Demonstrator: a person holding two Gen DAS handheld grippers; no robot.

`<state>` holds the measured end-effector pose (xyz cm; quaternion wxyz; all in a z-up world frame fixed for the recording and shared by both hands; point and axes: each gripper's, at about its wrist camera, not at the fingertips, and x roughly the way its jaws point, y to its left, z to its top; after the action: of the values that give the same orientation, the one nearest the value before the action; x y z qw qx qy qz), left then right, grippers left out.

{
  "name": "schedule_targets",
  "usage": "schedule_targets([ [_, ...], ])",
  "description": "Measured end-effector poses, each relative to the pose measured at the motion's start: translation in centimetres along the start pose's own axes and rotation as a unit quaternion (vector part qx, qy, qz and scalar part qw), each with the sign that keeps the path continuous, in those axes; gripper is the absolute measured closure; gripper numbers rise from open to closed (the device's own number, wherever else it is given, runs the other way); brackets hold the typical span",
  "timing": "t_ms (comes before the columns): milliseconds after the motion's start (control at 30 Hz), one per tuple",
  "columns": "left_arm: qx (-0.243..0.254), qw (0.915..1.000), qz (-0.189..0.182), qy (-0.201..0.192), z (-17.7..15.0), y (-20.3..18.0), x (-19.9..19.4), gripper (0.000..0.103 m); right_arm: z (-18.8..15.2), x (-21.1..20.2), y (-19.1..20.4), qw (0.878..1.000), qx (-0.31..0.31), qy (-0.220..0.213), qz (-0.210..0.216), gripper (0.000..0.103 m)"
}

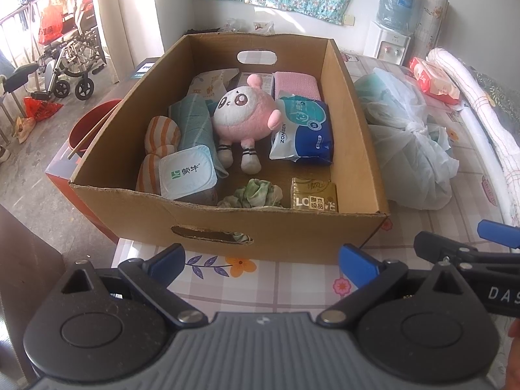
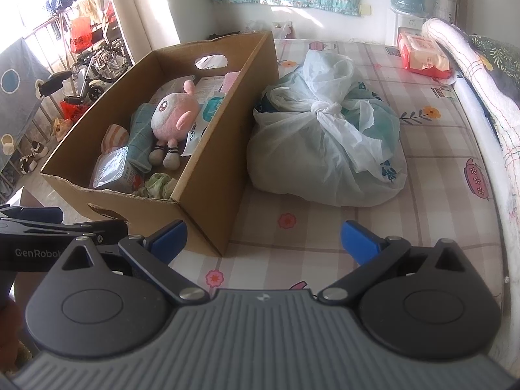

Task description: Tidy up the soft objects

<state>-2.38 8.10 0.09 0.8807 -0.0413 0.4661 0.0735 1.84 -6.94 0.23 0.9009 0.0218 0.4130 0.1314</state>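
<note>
1. Cardboard box sits on the checked floral cloth, directly at 12 o'clock of the left gripper — fingers spread wide, nothing held.
2. Tied plastic bag lies just beside the box, at 12 o'clock of the right gripper, likewise spread and empty.
3. Pink plush toy lies mid-box, the blue wipes pack at its 3 o'clock.
4. Green scrunchie and gold tissue pack — both partly cut off by the near wall.
5. Bag contents unreadable through the plastic.
</note>
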Motion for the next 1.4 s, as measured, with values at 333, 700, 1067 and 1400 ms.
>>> schedule_targets([
  [333, 0.0, 1.0, 0.001, 0.001, -0.03, 0.1, 0.11, 0.001, -0.03, 0.1, 0.0, 1.0, 0.001, 0.002, 0.001, 0.001],
  [700, 0.0, 1.0, 0.001, 0.002, -0.08, 0.17, 0.18, 0.001, -0.08, 0.31, -0.04, 1.0, 0.002, 0.004, 0.001, 0.001],
  [1067, 0.0, 1.0, 0.002, 0.005, -0.13, 0.36, 0.24, 0.001, -0.18, 0.47, 0.03, 1.0, 0.003, 0.007, 0.001, 0.001],
  [1400, -0.001, 1.0, 0.002, 0.007, -0.11, 0.43, 0.27, 0.001, -0.18, 0.54, 0.05, 1.0, 0.003, 0.008, 0.002, 0.001],
])
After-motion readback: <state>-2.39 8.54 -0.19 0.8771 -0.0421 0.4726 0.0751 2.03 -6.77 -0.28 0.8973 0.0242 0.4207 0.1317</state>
